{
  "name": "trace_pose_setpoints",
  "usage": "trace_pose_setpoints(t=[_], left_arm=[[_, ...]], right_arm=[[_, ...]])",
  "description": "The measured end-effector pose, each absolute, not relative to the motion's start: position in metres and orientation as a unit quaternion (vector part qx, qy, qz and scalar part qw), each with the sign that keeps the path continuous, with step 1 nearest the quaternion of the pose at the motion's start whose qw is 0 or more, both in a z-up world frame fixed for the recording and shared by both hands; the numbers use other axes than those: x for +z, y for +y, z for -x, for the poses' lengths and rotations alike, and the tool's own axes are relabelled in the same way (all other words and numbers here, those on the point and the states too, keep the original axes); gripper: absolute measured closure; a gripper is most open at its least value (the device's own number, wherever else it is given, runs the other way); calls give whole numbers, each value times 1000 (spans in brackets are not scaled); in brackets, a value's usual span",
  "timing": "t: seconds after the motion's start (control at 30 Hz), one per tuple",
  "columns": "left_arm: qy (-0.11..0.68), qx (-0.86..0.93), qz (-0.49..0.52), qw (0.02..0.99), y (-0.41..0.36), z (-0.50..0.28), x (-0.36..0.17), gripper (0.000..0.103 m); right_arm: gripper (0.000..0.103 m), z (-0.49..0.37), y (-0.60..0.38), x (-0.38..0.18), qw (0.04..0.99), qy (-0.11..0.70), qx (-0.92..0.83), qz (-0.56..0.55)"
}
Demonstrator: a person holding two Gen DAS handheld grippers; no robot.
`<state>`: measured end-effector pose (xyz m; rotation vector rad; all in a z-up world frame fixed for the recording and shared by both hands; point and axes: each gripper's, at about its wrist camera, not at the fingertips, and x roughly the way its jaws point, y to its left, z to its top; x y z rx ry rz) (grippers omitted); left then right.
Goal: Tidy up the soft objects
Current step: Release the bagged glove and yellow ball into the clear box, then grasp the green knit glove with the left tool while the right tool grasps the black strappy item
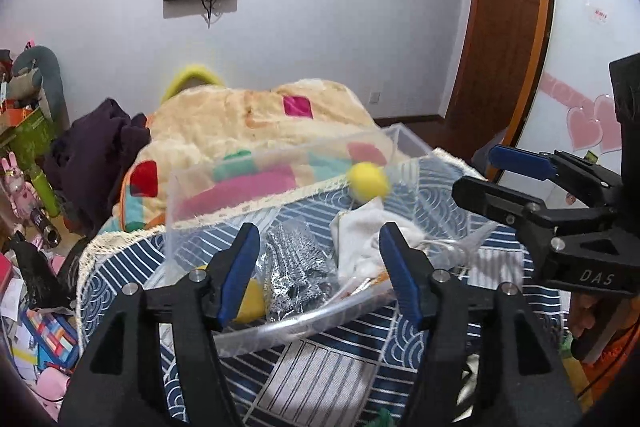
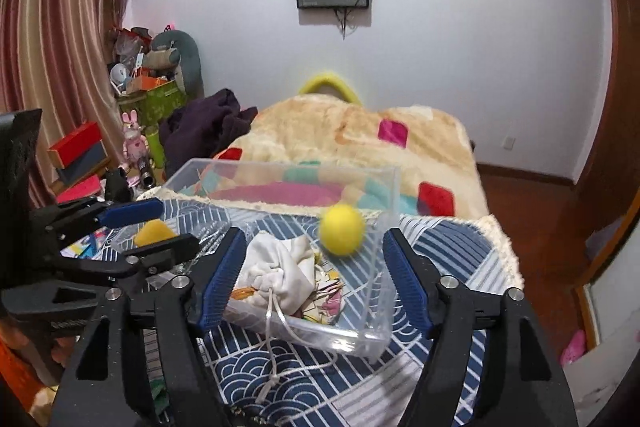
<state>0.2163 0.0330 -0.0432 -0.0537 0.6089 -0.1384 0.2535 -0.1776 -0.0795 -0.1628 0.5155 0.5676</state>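
A cream plush blanket with pink, red and teal squares point(image 2: 360, 135) covers the bed at the back of the room, a dark purple garment point(image 2: 204, 131) heaped at its left edge. In front of it lies a navy-and-white wave-patterned cloth point(image 2: 440, 259), fringed in cream, on which stands a clear rectangular plastic box point(image 2: 386, 311).

Both handheld tools hover over the box. The left gripper point(image 1: 316, 267), black with blue-padded fingers, has its jaws spread wide with nothing between them; the right gripper point(image 2: 316, 275) is likewise agape and empty, its fingers straddling the box's near side.

Inside the box, a white drawstring cloth pouch point(image 2: 280, 275) lies crumpled toward the middle, its cord trailing over the near wall onto the patterned cloth. Beside it in the left wrist view sits a crinkled silver metallic bundle in clear wrapping point(image 1: 296, 267). A yellow fuzzy ball point(image 2: 342, 230) shows blurred by the far right wall (whether it touches the box floor cannot be told). A second yellow soft piece point(image 1: 250, 301) rests in the box's left corner, partly hidden behind a finger of the left gripper.
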Motion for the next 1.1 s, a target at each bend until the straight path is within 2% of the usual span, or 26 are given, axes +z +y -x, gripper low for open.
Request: trace_pose_setpoints(t=[0.2,0.37,0.47,0.57,1.1], left_arm=[[281,-70,25,957,35,-185,-24,31],[281,-68,17,957,34,-157,-24,10],[290,-72,21,954,36,-144,-31,5],[307,-74,23,948,35,-131,-43,5],[408,-48,63,909,47,-109,-135,5]], right_arm=[[22,-229,-187,-67,930,229,276,77],[15,-211,-194,-70,929,229,281,76],[6,-201,-197,-79,926,234,285,81],[1,-192,-199,-91,923,241,287,84],[1,-183,-196,-188,868,375,307,112]])
